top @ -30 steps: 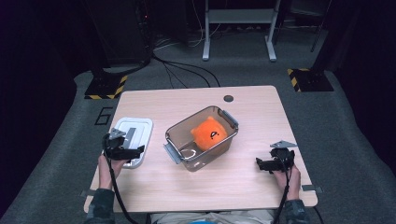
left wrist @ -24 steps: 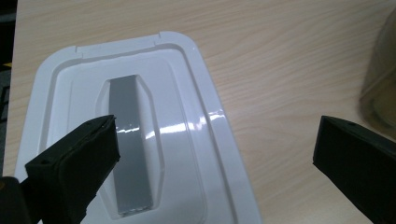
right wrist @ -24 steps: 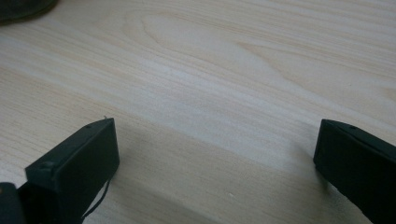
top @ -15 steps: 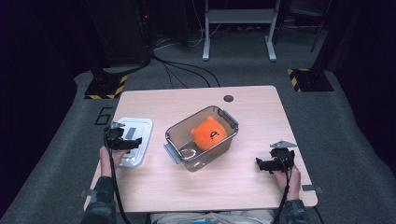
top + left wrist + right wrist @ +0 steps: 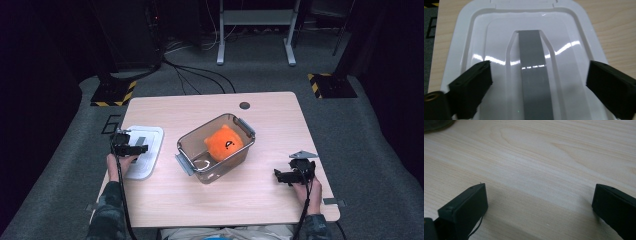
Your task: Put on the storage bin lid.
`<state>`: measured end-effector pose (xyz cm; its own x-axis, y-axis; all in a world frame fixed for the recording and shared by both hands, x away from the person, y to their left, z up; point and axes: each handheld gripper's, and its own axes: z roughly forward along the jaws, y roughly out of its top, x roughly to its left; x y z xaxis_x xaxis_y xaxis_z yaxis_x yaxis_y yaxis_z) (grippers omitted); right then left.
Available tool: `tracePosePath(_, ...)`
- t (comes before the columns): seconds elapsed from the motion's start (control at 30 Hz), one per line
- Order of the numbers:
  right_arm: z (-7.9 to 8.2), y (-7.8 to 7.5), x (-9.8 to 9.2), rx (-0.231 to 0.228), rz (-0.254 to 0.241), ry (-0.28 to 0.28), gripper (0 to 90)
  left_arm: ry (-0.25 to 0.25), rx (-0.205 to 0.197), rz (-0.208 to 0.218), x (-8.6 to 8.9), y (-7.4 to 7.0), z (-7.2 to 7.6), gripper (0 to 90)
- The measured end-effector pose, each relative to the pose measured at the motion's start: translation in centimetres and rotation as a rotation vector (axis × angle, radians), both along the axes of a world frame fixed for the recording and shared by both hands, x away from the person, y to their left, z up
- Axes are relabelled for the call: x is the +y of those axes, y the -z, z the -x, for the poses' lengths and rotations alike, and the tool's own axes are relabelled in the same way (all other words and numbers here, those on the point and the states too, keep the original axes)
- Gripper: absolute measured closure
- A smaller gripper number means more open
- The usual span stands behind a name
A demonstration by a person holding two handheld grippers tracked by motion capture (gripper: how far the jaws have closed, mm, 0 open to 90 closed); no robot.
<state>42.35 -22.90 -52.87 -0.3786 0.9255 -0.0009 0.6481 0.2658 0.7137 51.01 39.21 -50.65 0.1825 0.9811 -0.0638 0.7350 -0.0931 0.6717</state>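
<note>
Since the earlier frame the left gripper (image 5: 131, 148) has come forward and down over the white lid (image 5: 143, 150), and its jaws have just been closing, with the lid's grey handle strip (image 5: 534, 75) between them but not yet pinched; the right gripper (image 5: 289, 176) has stayed where it was.

The wooden table (image 5: 260, 120) carries everything. At its middle stands the clear plastic bin (image 5: 197, 167), set at a slant, with grey latches at its near-left and far-right ends and an orange plush toy (image 5: 223, 143) inside, toward the far-right end.

The white lid lies flat at the table's left edge, well apart from the bin. In the left gripper view the lid (image 5: 481, 37) sits directly under the claw. The raised grey strip runs straight up the middle of the gap, one black jaw standing on either side of it, each clear of the strip. The claw is released, gripping nothing.

At the near right, the right gripper rests low over bare table (image 5: 544, 157), its jaws spread wide with wood grain alone between them.
</note>
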Motion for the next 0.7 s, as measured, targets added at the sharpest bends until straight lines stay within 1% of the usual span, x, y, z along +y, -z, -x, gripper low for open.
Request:
tracePosePath(0.07, 0.0, 0.0, 0.0, 0.001, 0.000, 0.000, 0.0, -0.016, -0.012, -0.007, 0.0, 0.0, -0.1, 19.9)
tracePosePath(0.13, 0.0, 0.0, 0.0, 0.001, 0.000, 0.000, 0.0, -0.031, -0.017, -0.037, -0.1, -0.1, -0.1, 27.6)
tracePosePath(0.2, 0.0, 0.0, 0.0, 0.001, 0.001, 0.000, 0.0, -0.036, -0.018, -0.058, -0.1, -0.1, 0.0, 32.2)
tracePosePath(0.27, 0.0, 0.0, 0.0, 0.001, 0.001, -0.001, 0.0, -0.049, -0.024, -0.092, -0.3, -0.1, 0.0, 39.1)
tracePosePath(0.3, 0.0, 0.0, 0.0, 0.001, 0.002, -0.001, 0.0, -0.048, -0.021, -0.099, -0.3, -0.1, 0.1, 41.5)
tracePosePath(0.37, 0.0, 0.0, 0.0, 0.001, 0.002, -0.002, 0.0, -0.044, -0.032, -0.113, -0.5, -0.1, 0.2, 44.5)
tracePosePath(0.43, 0.0, 0.0, 0.0, 0.002, 0.001, 0.000, 0.0, -0.032, -0.043, -0.137, -0.9, -0.1, 0.3, 50.7)
tracePosePath(0.47, 0.0, 0.0, 0.0, 0.002, 0.001, 0.000, 0.0, -0.022, -0.042, -0.133, -1.0, -0.1, 0.4, 53.9)
tracePosePath(0.5, 0.0, 0.0, 0.0, 0.000, 0.002, -0.001, 0.0, -0.020, -0.043, -0.118, -1.0, -0.1, 0.4, 59.4)
tracePosePath(0.57, 0.0, 0.0, 0.0, 0.003, 0.001, 0.000, 0.0, -0.016, -0.044, -0.078, -0.8, 0.0, 0.4, 64.0)
tracePosePath(0.63, 0.0, 0.0, 0.0, 0.003, 0.002, 0.000, 0.0, -0.019, -0.046, -0.043, -0.4, 0.2, 0.5, 64.9)
tracePosePath(0.7, 0.0, 0.0, 0.0, 0.001, 0.003, -0.003, 0.0, -0.021, -0.053, -0.036, -0.3, 0.2, 0.5, 65.1)
